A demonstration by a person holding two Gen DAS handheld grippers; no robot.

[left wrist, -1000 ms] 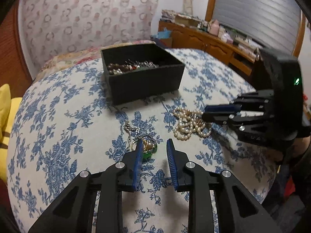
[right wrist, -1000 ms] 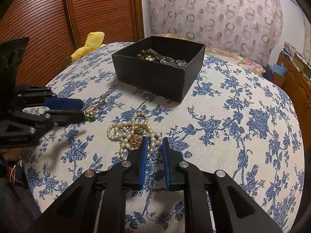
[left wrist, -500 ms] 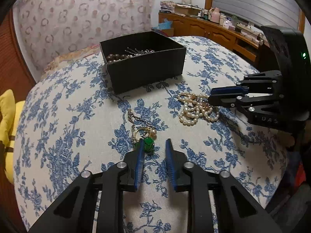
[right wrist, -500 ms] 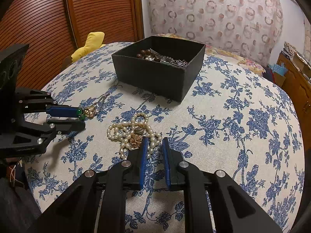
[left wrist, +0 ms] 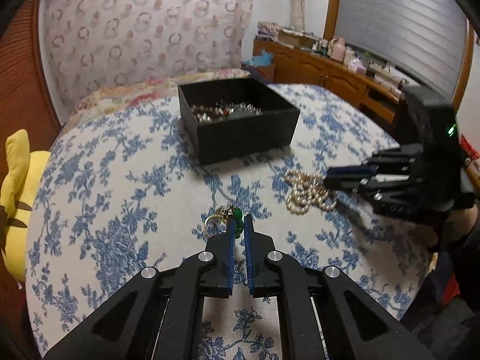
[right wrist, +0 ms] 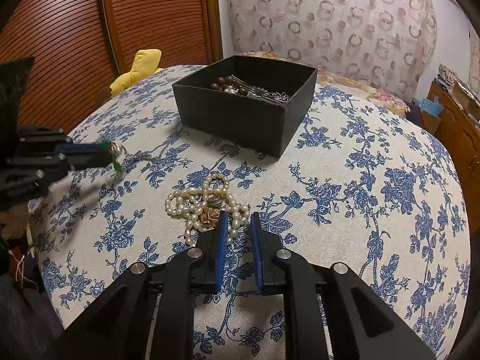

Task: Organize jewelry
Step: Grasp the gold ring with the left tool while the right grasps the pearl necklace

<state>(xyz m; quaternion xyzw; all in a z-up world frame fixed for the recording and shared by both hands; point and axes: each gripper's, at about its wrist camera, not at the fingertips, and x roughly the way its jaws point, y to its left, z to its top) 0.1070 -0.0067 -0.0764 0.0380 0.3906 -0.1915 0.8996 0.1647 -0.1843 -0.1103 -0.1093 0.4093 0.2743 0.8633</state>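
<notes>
My left gripper [left wrist: 238, 221] is shut on a green-stone pendant [left wrist: 238, 215] with a gold ring and chain [left wrist: 213, 221], lifted a little off the floral cloth; it also shows in the right wrist view [right wrist: 108, 153]. A black box [left wrist: 240, 132] with beads and pins inside stands beyond it, also in the right wrist view [right wrist: 246, 105]. A pearl necklace [right wrist: 207, 201] with a gold clasp lies just ahead of my right gripper [right wrist: 238, 220], which is slightly open and empty; the necklace also shows in the left wrist view [left wrist: 306, 193].
The blue floral cloth [right wrist: 360, 180] covers a rounded bed surface that drops off at its edges. A yellow plush [left wrist: 18, 186] lies at the left edge. A wooden sideboard [left wrist: 330, 69] with clutter stands at the back right. Slatted wooden doors [right wrist: 90, 30] stand behind.
My left gripper closed on the green pendant and raised it off the cloth, drawing the chain along. My right gripper stayed by the pearls.
</notes>
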